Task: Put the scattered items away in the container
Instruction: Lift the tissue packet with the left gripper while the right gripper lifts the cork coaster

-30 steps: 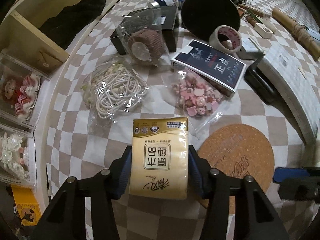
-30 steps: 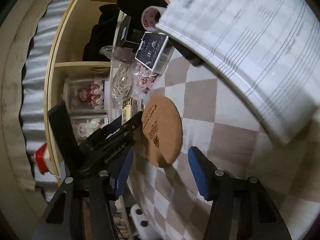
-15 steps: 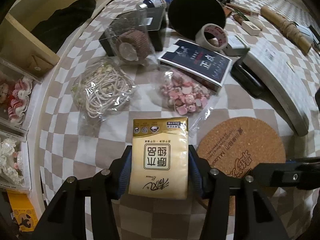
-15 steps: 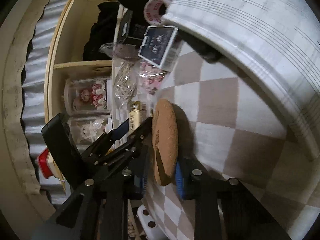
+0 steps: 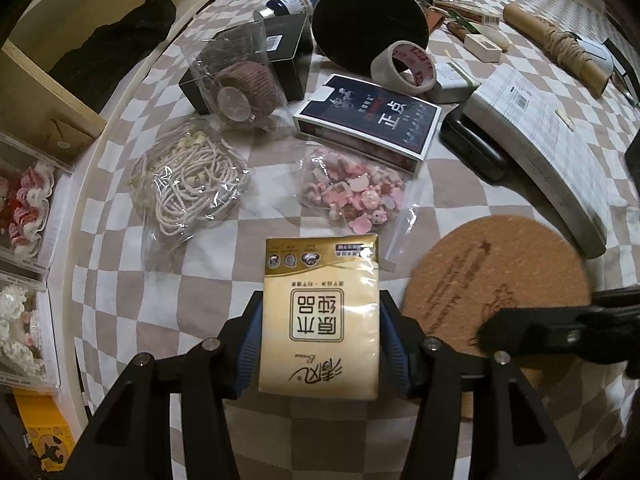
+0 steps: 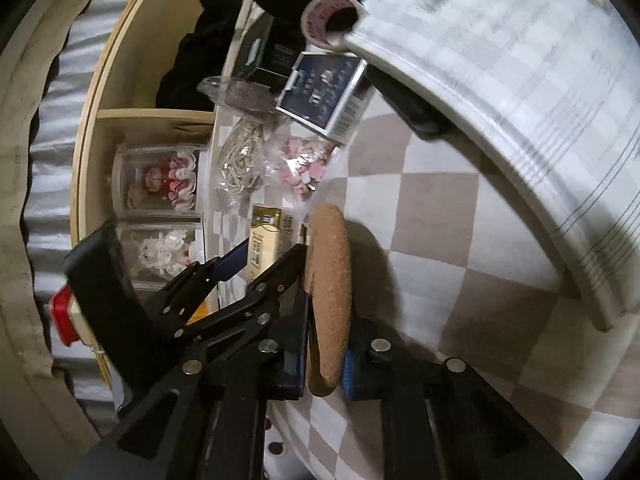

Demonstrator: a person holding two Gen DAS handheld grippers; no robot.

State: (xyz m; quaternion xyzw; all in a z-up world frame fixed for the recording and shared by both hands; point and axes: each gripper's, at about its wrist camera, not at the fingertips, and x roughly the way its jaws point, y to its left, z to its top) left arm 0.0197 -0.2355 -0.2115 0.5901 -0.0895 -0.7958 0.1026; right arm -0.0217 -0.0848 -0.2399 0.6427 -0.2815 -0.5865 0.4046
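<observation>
My left gripper [image 5: 320,344] clasps the gold tissue pack [image 5: 320,312] above the checkered cloth [image 5: 200,288] | my right gripper [image 6: 324,364], jaws just closing, pinches the cork coaster [image 6: 330,280] by its edge (standing tilted on the cloth) | bead bag [image 5: 352,192] beyond the pack

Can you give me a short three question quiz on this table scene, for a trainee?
1. True or false: the left gripper holds the yellow tissue pack.
2. What does the right gripper clamp? A) white tape roll B) round cork mat C) dark blue card box
3. Fill in: the clear bag of pink charms lies between the tissue pack and the dark blue ____.

Key:
1. True.
2. B: the round cork mat, on which the right gripper's jaws have just been closing.
3. Card box.
</observation>
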